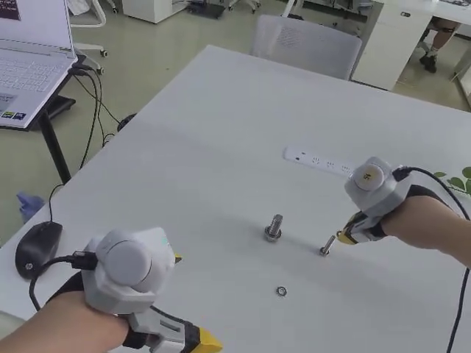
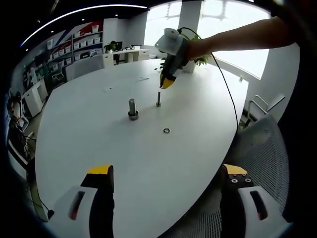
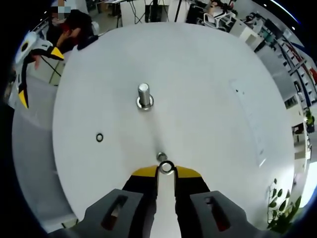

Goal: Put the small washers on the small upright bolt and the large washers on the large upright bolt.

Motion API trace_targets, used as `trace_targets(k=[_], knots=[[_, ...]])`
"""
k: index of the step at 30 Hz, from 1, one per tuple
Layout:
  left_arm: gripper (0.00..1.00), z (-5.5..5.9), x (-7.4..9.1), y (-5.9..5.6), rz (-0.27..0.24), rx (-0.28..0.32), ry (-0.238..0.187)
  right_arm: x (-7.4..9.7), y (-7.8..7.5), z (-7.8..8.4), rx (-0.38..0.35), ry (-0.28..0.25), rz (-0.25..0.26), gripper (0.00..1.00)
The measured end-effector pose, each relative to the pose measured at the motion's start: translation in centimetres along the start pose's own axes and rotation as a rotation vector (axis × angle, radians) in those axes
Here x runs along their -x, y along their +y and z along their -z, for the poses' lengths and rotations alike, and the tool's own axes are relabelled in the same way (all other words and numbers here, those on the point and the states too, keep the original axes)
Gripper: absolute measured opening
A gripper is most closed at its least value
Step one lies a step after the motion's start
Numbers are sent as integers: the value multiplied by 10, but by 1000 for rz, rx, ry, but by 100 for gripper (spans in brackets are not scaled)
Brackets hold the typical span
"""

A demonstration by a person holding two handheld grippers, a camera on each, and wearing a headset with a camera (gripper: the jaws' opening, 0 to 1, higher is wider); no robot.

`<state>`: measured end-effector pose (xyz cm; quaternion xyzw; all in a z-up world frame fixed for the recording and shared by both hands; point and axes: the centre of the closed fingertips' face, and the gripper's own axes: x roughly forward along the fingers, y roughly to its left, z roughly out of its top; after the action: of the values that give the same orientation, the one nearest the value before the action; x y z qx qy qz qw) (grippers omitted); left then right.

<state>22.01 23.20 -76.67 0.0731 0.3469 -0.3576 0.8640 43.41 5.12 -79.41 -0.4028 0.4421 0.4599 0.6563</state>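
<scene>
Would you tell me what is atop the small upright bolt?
A small washer held by the right hand-held gripper hovers by the tip of the small upright bolt; the jaws hide any contact.

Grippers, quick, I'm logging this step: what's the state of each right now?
Left gripper: open, holding nothing.
Right gripper: shut on a small washer, right by the small bolt.

Overhead, opposed gripper views, large bolt (image 1: 274, 228) shared

An open-plan office: a large white desk (image 1: 199, 140) carrying a power strip (image 1: 318, 159) and computer mouse (image 1: 38, 248), an open laptop (image 1: 31, 62) alongside, a grey mesh office chair (image 1: 305, 44), and wall shelving (image 2: 81, 42) beyond.
</scene>
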Motion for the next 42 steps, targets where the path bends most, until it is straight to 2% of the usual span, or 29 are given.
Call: trace_targets(k=[7,14,26,42], knots=[[89,2,0,-1,4,-2,8,-6,6,-1,23,16,-9,13],[89,5,3,4,-2,-1,18,-11,4,-3,26,24,-15,13],[85,12,0,-1,16,8,35,-19,3,0,34,51,-14,13],[82,14,-5,2,23,12,50,-36,3,5,66,78,-28,13]])
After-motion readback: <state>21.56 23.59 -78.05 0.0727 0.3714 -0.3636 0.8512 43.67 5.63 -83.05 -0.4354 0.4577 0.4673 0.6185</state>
